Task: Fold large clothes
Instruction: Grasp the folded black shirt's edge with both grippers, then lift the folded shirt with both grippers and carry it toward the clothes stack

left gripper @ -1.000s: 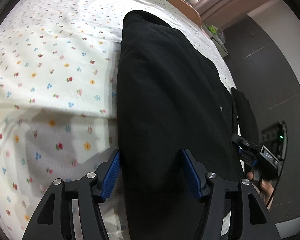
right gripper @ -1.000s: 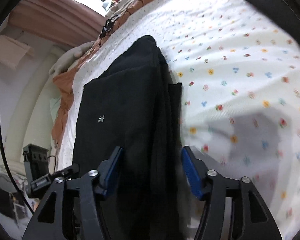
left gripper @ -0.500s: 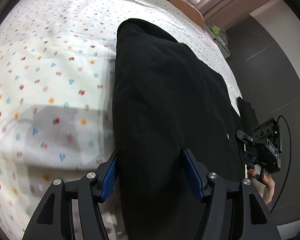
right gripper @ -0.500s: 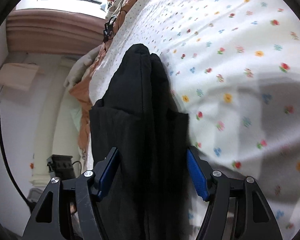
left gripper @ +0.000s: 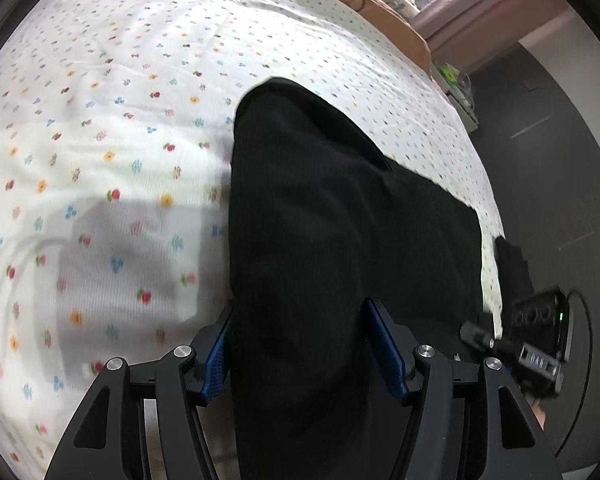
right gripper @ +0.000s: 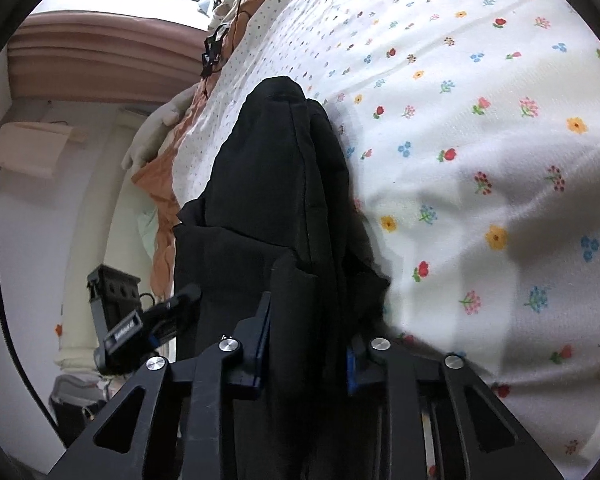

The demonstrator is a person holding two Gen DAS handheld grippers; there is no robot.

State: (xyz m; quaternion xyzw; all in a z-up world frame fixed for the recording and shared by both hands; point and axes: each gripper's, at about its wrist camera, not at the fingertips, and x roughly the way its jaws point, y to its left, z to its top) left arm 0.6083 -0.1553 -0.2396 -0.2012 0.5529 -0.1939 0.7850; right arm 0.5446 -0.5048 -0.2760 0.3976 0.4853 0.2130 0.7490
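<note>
Between the blue-padded fingers of the left gripper (left gripper: 300, 344), which are standing wide apart, a thick fold of the black garment (left gripper: 320, 220) is lying, one pad touching its edge. Closest to the right wrist camera, the right gripper (right gripper: 306, 344) is pinching a bunched edge of the same garment (right gripper: 276, 184), its jaws nearly closed on the cloth. Beyond both grippers, the garment is stretching away in a long folded band across the flowered bedsheet (left gripper: 112, 128). Farther off, an orange blanket (right gripper: 164, 200) is bordering the bed's far edge.
</note>
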